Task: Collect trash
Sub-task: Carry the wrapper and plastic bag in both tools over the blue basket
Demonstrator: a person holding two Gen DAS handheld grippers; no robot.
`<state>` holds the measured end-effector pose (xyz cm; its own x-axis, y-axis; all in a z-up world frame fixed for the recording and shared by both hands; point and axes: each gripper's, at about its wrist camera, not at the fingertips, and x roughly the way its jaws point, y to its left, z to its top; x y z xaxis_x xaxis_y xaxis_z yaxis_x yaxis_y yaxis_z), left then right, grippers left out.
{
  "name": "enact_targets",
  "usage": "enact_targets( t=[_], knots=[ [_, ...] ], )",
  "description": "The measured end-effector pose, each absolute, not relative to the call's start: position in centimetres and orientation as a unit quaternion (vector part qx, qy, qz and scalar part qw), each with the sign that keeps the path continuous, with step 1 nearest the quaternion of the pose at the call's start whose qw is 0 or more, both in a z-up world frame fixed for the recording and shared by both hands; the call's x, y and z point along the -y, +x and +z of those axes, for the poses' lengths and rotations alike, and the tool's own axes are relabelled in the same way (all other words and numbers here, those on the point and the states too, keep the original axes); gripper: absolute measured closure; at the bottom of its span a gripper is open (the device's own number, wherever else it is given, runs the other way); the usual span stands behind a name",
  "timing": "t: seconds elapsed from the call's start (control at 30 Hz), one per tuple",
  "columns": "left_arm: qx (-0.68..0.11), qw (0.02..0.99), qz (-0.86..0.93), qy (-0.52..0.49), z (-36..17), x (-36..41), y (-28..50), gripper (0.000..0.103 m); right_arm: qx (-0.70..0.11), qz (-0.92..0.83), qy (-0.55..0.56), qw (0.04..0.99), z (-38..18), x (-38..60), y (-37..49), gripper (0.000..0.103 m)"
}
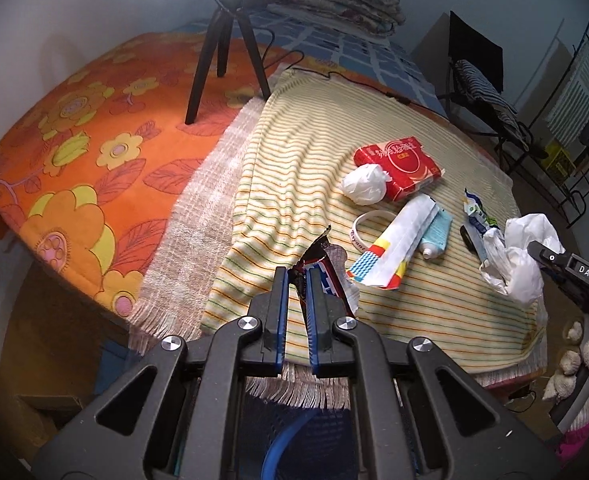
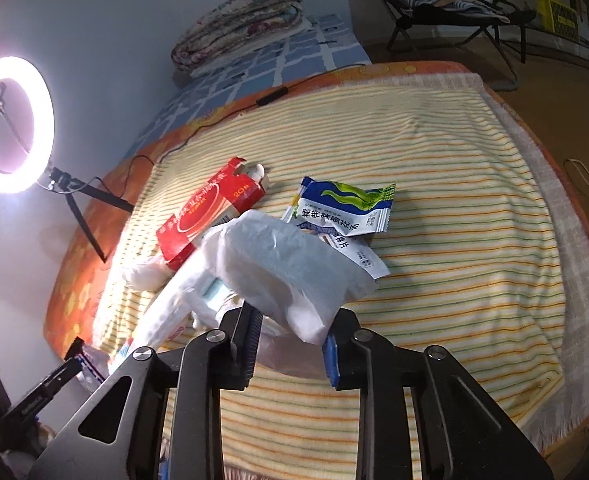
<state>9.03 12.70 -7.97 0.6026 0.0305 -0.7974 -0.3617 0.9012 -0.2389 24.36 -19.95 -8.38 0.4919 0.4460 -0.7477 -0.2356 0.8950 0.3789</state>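
I've got the dark snack wrapper (image 1: 318,264) pinched upright in my left gripper (image 1: 297,280) at the striped blanket's (image 1: 294,152) near edge. The white plastic bag (image 2: 282,268) hangs clamped in my right gripper (image 2: 290,344) — off to the wrapper's right.

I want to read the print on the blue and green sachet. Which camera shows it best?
The right wrist view: the sachet lies flat and unobstructed, facing the camera. In the left wrist view the same sachet is small, edge-on and crumpled beside the white bag.
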Motion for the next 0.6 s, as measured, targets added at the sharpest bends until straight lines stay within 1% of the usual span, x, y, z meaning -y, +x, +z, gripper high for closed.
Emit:
enact_targets(
  t=[0.13,0.3,0.6],
  knots=[
    [-0.427,0.876,0.113,-0.192,-7.6,-12.6,8.6,0.097,-0.452,0.207,0.112,0.861,-7.2,20.5,23.4,0.087],
    [-0.42,0.881,0.107,-0.189,-6.6,-12.1,7.6,0.097,-0.45,0.211,0.106,0.861,-6.9,20.7,22.8,0.09],
    [-0.405,0.892,0.087,-0.18,-4.1,-10.9,5.3,0.097,-0.435,0.232,0.091,0.866,-5.3,21.4,19.9,0.091]
  ],
)
